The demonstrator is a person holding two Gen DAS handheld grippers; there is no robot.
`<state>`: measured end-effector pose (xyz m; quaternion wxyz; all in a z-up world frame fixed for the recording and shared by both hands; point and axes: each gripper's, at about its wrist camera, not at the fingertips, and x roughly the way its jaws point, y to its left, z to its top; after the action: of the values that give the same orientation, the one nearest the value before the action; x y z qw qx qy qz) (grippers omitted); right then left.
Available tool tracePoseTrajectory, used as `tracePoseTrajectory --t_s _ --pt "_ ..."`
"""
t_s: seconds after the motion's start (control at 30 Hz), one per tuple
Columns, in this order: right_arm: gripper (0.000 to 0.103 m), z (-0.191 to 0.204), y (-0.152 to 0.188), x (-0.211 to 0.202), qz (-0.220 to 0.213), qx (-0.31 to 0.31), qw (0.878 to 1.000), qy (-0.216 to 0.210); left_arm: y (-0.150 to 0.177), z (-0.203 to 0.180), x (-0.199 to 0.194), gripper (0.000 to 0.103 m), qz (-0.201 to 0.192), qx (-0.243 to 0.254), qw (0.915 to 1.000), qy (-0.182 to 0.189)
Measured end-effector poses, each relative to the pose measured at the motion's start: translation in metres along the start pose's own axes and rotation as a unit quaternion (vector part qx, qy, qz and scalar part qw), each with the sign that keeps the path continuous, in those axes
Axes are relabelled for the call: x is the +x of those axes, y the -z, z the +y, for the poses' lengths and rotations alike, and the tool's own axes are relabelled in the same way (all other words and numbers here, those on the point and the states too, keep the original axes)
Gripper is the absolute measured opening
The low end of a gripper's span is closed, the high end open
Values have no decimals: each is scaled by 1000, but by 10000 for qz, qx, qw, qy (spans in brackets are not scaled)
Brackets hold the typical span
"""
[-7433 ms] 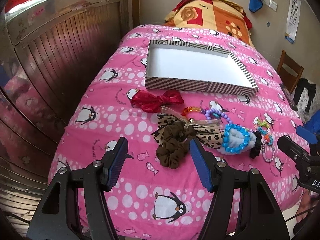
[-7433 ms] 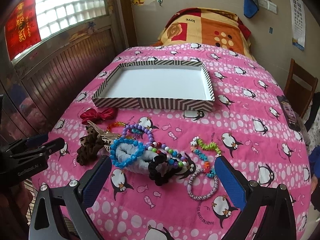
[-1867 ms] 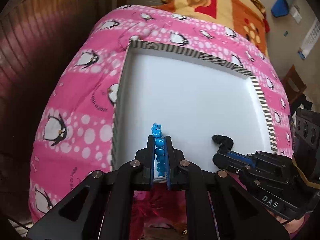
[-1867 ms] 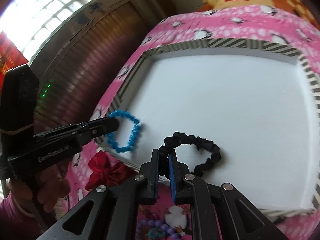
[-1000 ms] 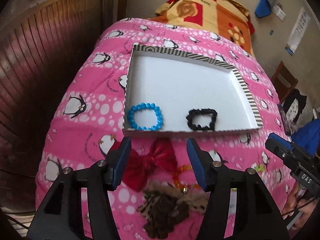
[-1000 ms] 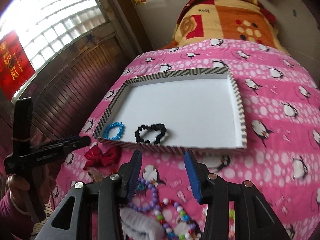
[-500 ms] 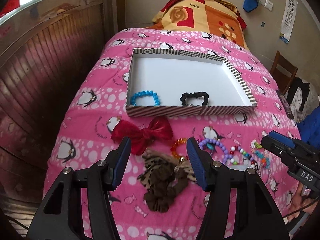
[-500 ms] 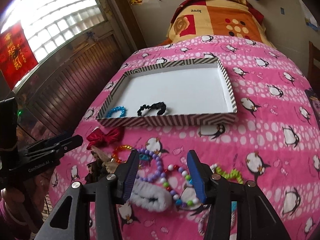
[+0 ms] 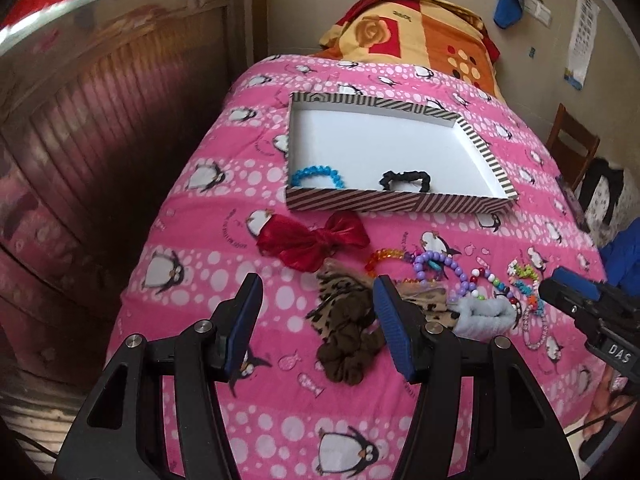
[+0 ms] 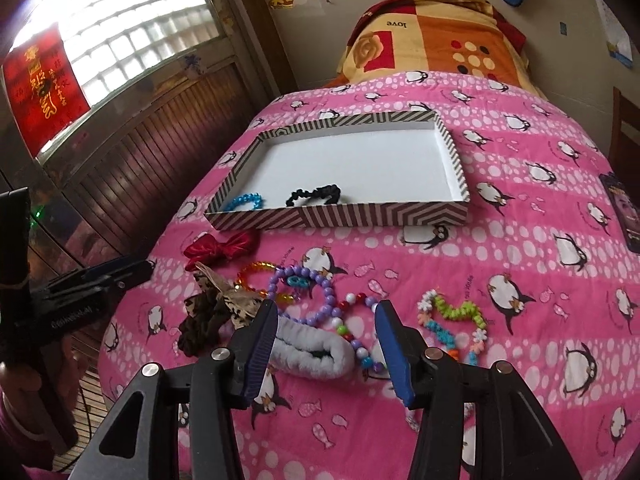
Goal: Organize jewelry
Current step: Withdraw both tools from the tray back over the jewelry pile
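A striped box (image 9: 400, 202) with a white floor lies on the pink penguin bedspread. A blue bead bracelet (image 9: 317, 176) and a black scrunchie (image 9: 406, 180) lie inside it near the front wall. My left gripper (image 9: 316, 284) hangs open and empty above a red bow (image 9: 312, 240) and a brown leopard scrunchie (image 9: 346, 332). My right gripper (image 10: 326, 312) is open and empty over a purple bead bracelet (image 10: 320, 292) and a fluffy grey band (image 10: 312, 350). A green and multicolour bracelet (image 10: 456, 314) lies to its right.
An orange bead bracelet (image 10: 256, 274) lies by the leopard scrunchie (image 10: 224, 304). A phone (image 10: 624, 208) rests at the bed's right edge. A folded orange blanket (image 9: 412, 36) is at the head, a wooden chair (image 9: 572, 144) to the right, wood panelling to the left.
Both grippers have drawn back from the box toward the near end of the bed, so the loose pile now sits under them. The right jaws stand slightly wider.
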<state>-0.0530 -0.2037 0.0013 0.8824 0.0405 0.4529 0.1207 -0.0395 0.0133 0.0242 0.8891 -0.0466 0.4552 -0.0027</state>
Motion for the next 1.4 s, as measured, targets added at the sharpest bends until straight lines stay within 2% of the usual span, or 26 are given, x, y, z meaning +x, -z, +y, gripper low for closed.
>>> tracePoseTrajectory --t_s 0.1,0.3,0.7,0.83,0.97,1.23,1.33,1.4 --pt "48 -7 9 -4 54 40 10000 38 6 20 -3 60 128 -213 9997 32" --pt "49 -25 26 -2 285 235 9992 143 18 36 2 60 364 -411 9985 65" --pt "49 -30 30 -1 358 312 9989 65 13 10 14 60 557 -264 9972 435" --pt "49 -22 29 3 432 95 9990 -105 13 5 22 60 634 -248 9966 459" --pt "60 -7 31 13 651 -276 9971 -264 13 6 28 60 777 -343 9949 549" --pt "60 0 26 22 706 -560 9951 -404 13 5 31 61 807 -380 9947 520" --pt "67 -4 24 23 708 -489 9950 -512 14 6 32 61 811 -424 9942 572" --pt "67 -2 24 25 716 -565 9945 -509 14 6 34 61 828 -440 9937 615"
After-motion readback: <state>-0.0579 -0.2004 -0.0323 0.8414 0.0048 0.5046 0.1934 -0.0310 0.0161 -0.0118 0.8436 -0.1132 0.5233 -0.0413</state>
